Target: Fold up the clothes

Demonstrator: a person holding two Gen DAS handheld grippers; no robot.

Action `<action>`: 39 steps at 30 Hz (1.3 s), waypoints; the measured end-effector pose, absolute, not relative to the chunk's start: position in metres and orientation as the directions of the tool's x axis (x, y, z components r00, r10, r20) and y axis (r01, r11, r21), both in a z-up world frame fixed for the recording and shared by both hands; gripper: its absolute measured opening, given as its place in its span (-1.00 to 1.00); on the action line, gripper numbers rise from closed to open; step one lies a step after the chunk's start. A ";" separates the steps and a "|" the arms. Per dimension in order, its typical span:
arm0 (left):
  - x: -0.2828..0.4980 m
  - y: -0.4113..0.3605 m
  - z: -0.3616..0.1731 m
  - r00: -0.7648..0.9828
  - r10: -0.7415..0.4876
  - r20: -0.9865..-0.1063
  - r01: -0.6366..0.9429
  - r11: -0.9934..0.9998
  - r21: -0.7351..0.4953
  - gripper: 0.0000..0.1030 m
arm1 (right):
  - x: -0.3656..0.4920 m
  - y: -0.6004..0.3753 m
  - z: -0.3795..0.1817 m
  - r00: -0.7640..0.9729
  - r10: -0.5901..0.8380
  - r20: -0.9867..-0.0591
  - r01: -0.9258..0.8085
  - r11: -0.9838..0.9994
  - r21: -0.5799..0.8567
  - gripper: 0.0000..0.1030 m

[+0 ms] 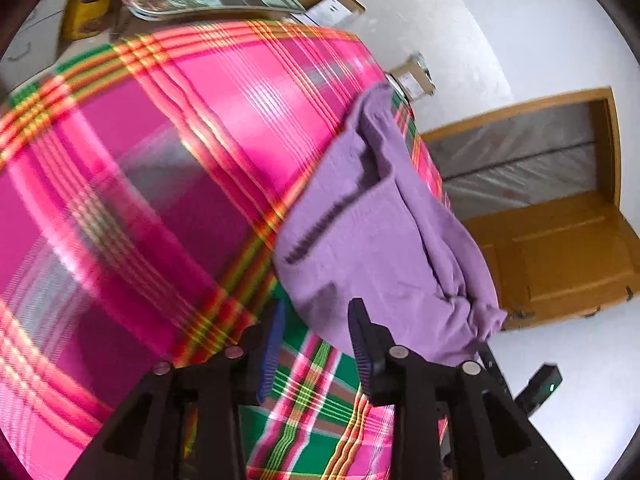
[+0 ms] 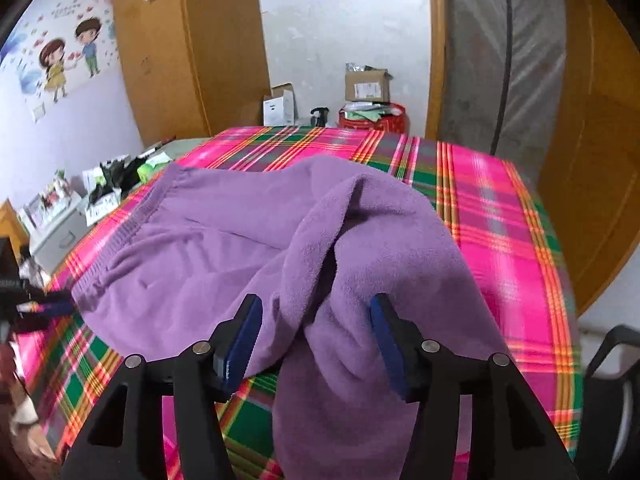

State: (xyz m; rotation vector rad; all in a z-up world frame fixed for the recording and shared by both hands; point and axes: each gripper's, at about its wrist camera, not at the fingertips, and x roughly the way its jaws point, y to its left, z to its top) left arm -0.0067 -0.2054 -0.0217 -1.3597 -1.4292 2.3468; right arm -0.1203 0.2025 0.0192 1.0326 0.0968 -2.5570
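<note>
A purple fleece garment [image 2: 208, 248] lies rumpled on the pink, green and orange plaid tablecloth [image 2: 500, 240]. Its elastic waistband faces left, and a bunched part hangs over the near table edge. My right gripper [image 2: 316, 320] is open, with that bunched fabric lying between its blue pads [image 2: 244, 340]. In the left wrist view the same garment [image 1: 380, 240] lies at the cloth's right edge. My left gripper [image 1: 316, 324] is open there, its right finger against the garment's near edge. From the right wrist view, the left gripper [image 2: 52, 308] sits at the waistband corner.
Boxes, papers and a white drawer unit [image 2: 60, 232] crowd the table's left side. Cardboard boxes [image 2: 366, 86] and a red container [image 2: 376, 118] stand behind the far edge. A plastic-wrapped mattress [image 2: 500, 60] leans on the right. A black chair [image 2: 616, 364] stands nearby. A person's hand [image 2: 24, 420] is at lower left.
</note>
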 end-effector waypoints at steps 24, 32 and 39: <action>-0.013 -0.221 -0.022 -0.744 0.386 -0.546 0.363 -0.452 -0.815 -0.83 | -0.123 0.213 0.021 -0.681 -0.336 -0.651 0.288 -0.940 0.185 -0.63; -0.003 -0.233 -0.013 -0.780 0.369 -0.506 0.324 -0.453 -0.830 -0.86 | -0.104 0.214 0.034 -0.695 -0.379 -0.612 0.306 -0.925 0.225 -0.68; 0.013 -0.247 0.021 -0.845 0.313 -0.435 0.251 -0.486 -0.837 -0.86 | -0.079 0.212 0.051 -0.699 -0.434 -0.568 0.346 -0.901 0.263 -0.69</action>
